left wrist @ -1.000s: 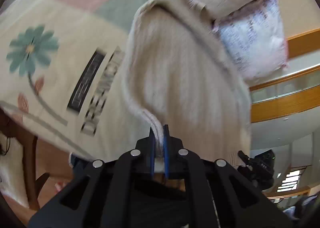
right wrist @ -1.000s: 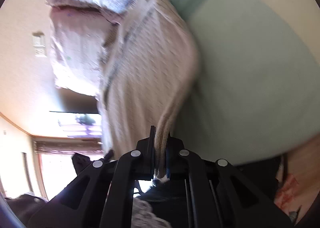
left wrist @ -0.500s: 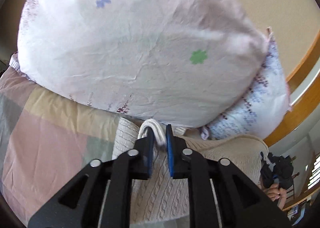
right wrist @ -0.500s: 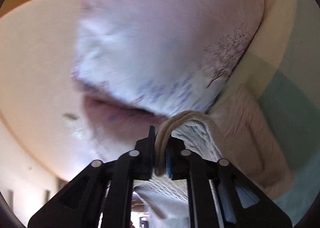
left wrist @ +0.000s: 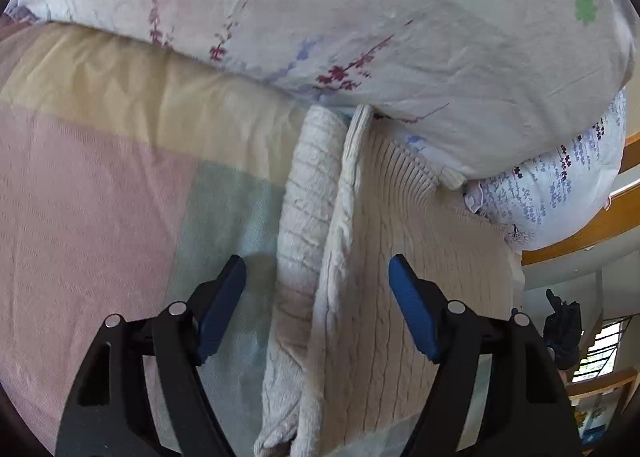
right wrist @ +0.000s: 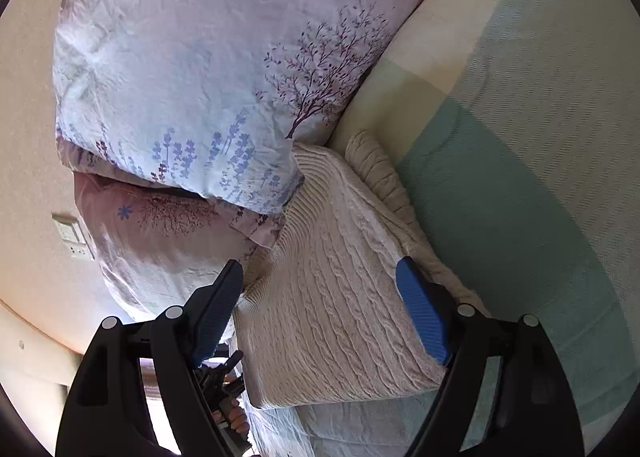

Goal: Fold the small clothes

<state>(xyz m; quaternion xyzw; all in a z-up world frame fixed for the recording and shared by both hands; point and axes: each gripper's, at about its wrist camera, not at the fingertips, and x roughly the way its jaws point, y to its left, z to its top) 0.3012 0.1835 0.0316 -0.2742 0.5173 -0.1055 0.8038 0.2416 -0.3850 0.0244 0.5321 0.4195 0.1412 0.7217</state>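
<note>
Between spread jaws — folded sweater [left wrist: 360, 277] [right wrist: 332, 297]

Sweater [left wrist: 400, 257] top edge under pillow [left wrist: 400, 37]

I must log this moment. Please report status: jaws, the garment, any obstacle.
Left gripper and right gripper: jaws open, holding nothing. Cream sweater lies folded on the blanket. Pillow rests against its far edge.
</note>
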